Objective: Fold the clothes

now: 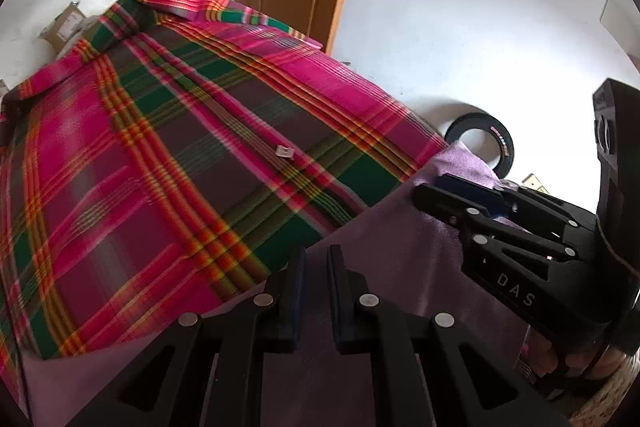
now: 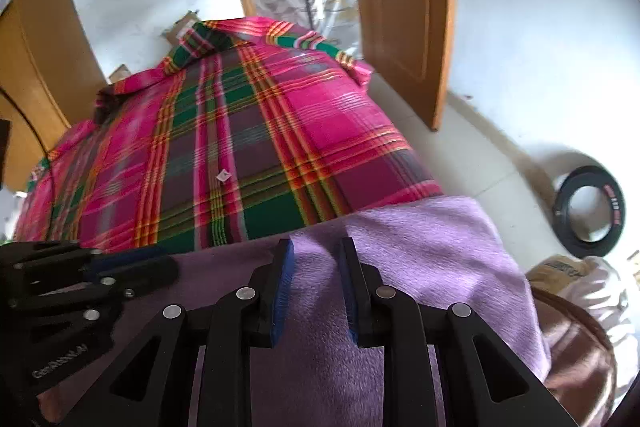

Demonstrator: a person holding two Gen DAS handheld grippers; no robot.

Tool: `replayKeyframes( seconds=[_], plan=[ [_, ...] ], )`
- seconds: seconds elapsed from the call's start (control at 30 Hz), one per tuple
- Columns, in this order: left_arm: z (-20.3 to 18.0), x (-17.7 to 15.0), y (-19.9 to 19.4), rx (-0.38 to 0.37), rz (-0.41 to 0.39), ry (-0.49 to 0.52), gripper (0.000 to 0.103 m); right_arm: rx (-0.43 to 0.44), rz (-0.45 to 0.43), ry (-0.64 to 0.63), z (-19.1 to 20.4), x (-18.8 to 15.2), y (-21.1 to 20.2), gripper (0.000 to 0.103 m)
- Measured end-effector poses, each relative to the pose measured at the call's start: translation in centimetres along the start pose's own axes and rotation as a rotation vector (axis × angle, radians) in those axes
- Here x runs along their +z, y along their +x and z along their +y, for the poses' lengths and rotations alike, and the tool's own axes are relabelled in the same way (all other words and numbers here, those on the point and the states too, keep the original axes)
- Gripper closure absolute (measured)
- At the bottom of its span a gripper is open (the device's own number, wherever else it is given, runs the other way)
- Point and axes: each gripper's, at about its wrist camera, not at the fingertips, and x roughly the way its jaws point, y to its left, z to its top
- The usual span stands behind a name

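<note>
White walls and an orange wooden door [image 2: 404,11] stood behind the bed's pink, green and orange plaid cover [image 1: 168,155]. At its near edge lay the soft lilac fleece garment [image 2: 432,251]. My left gripper [image 1: 316,291] and right gripper [image 2: 316,287] rested over it, jaws parted with cloth between them, clenched on nothing. A shallow pinch could have caught one layer only, and the slack fleece might have slid off that edge. "DAS" showed on my right gripper; the black tyre's [image 2: 588,211] red lettering beyond was unreadable.
</note>
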Motion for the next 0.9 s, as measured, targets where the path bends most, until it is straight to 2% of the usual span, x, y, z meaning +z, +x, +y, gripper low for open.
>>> replayKeyframes(
  seconds=[0.07,0.23,0.47,0.57,0.7,0.9],
  plan=[
    [0.4,-0.2,-0.9,0.005,-0.014,-0.011,0.092,-0.021,-0.008,-0.001,0.2,-0.3,-0.8,0.078],
    [2.4,-1.3,-4.2,0.049,-0.063,-0.038,0.092,0.004,-0.047,0.037,0.4,-0.8,-3.3,0.078],
    [6.4,-4.6,-8.5,0.119,-0.105,-0.150,0.092,0.051,-0.080,0.020,2.8,-1.7,-5.5,0.078],
    [8.1,-6.0,-9.8,0.145,-0.118,-0.189,0.092,0.078,-0.080,-0.010,4.1,-2.4,-5.8,0.078],
    [10.5,-8.8,-12.0,0.217,-0.131,-0.246,0.092,0.117,-0.074,-0.077,6.8,-3.4,-5.8,0.078],
    [15.2,-13.9,-15.9,0.318,-0.149,-0.382,0.092,0.168,-0.058,-0.199,11.0,-5.5,-5.6,0.078]
  ],
)
